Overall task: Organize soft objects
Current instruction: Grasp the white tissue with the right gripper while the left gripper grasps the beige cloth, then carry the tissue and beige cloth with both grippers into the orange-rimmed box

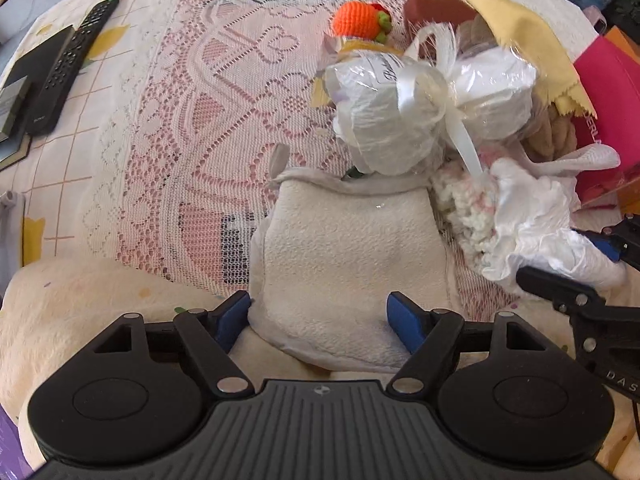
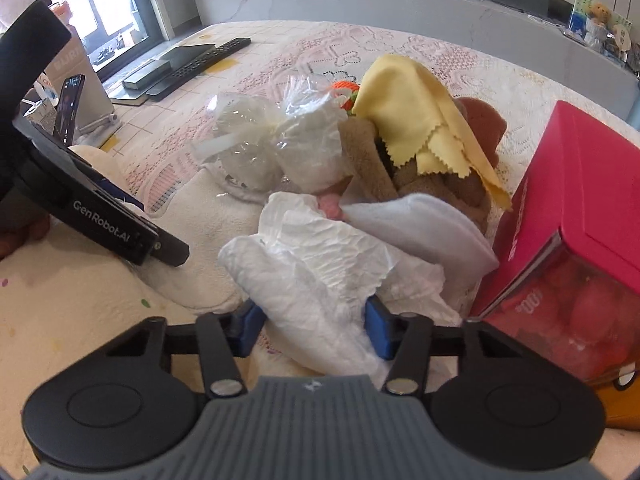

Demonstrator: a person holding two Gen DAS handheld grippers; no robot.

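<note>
Straddling one cream towel (image 1: 340,264) and one crumpled tissue (image 2: 320,272), two grippers gape.

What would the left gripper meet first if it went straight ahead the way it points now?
The folded cream towel, already lying between the open fingers of the left gripper. Beyond it sits the plastic-wrapped white bundle, though depth is hard to judge.

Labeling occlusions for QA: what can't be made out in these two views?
- Brown plush: right wrist view, mostly hidden under the yellow cloth; shape unclear.
- Pink item: right view, buried between the white paper and the plush.
- Orange crochet toy: left view, lower part behind the wrapped bundle.
- Pink box: lettering cut off and blurred in both views.
</note>
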